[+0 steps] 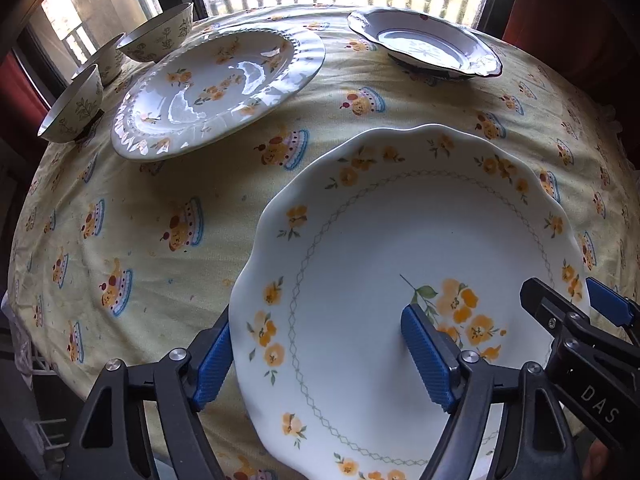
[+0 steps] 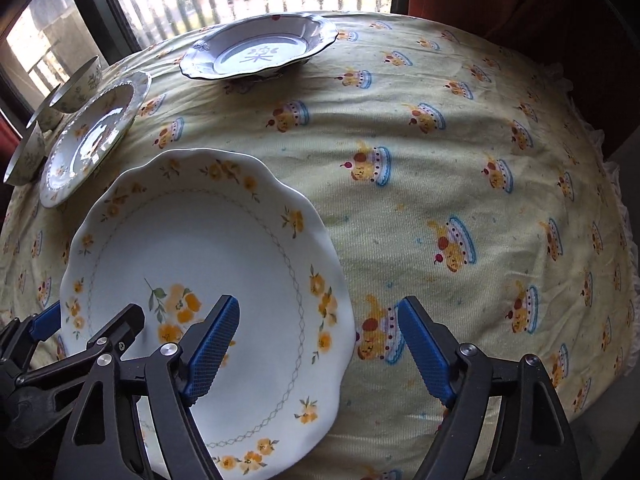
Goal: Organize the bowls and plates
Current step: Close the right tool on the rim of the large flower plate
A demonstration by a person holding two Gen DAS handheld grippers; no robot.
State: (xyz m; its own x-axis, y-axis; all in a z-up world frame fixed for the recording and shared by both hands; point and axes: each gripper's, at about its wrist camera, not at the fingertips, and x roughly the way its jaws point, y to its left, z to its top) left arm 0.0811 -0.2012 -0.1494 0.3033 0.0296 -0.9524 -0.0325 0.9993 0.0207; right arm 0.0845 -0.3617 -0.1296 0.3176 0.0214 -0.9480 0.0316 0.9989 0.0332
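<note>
Nothing is stacked: I am spreading both the left gripper (image 1: 324,360) and right gripper (image 2: 318,352) astride the scalloped plate's (image 1: 400,240) rims, holding nothing.

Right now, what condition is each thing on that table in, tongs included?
Scalloped flower plate: empty, flat on the cloth, one edge between each pair of tongs.
Ribbed flower plate: empty, glossy, apart from the others.
Blue-rimmed plate: empty, at the far edge.
Three bowls: upright, contents hidden.
Left tongs: open, straddling the plate's left rim.
Right tongs: open, straddling its right rim.
Tablecloth: wrinkled.
</note>
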